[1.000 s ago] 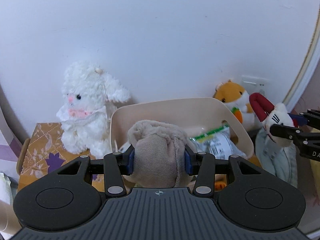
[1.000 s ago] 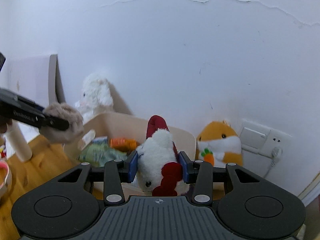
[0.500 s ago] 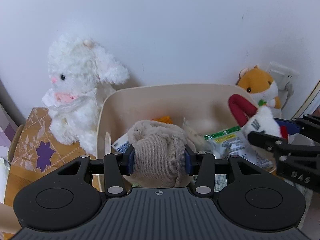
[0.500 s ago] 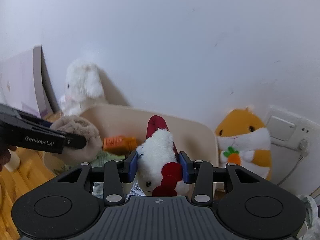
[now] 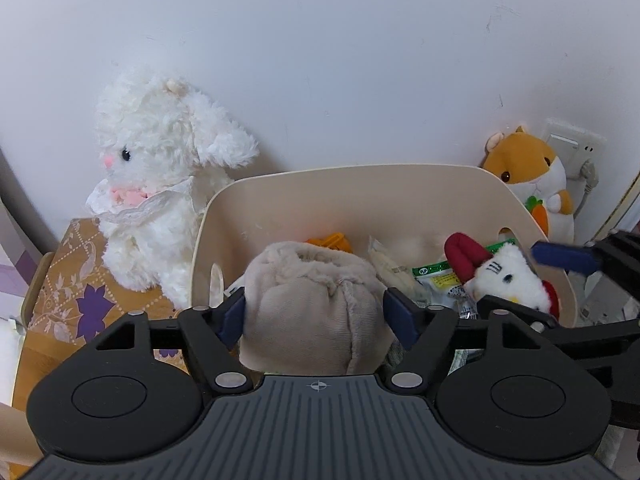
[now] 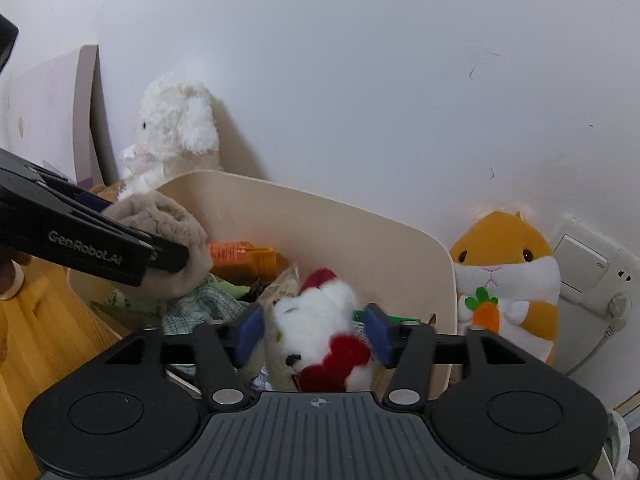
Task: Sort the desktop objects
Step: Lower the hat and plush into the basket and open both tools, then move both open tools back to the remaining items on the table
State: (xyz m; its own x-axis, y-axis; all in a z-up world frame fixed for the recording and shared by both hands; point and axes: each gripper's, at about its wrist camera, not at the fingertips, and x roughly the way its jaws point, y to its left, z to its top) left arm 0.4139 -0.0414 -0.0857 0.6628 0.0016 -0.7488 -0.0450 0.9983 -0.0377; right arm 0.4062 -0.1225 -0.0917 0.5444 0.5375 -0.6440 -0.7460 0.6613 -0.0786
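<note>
My left gripper [image 5: 316, 316] hangs over the cream bin [image 5: 360, 184], its jaws opening around a rolled beige plush bundle [image 5: 312, 300]. The bundle sits between the blue pads, and a thin gap shows at the right pad. My right gripper [image 6: 314, 334] is over the bin's right half [image 6: 400, 236], jaws opening too. A white and red plush toy [image 6: 320, 332] lies between its pads with space on both sides, resting on the bin's contents. The same toy [image 5: 508, 276] shows in the left wrist view.
A white rabbit plush [image 5: 160, 184] sits on an orange patterned box [image 5: 72, 280] left of the bin. An orange hamster plush [image 6: 508, 276] leans by a wall socket [image 6: 580, 268] on the right. Snack packets [image 5: 440, 276] and an orange item [image 6: 244, 256] fill the bin.
Both grippers sank toward the bin, then their jaws spread. The beige bundle and the white and red toy are no longer squeezed; the toy has dropped and tilted.
</note>
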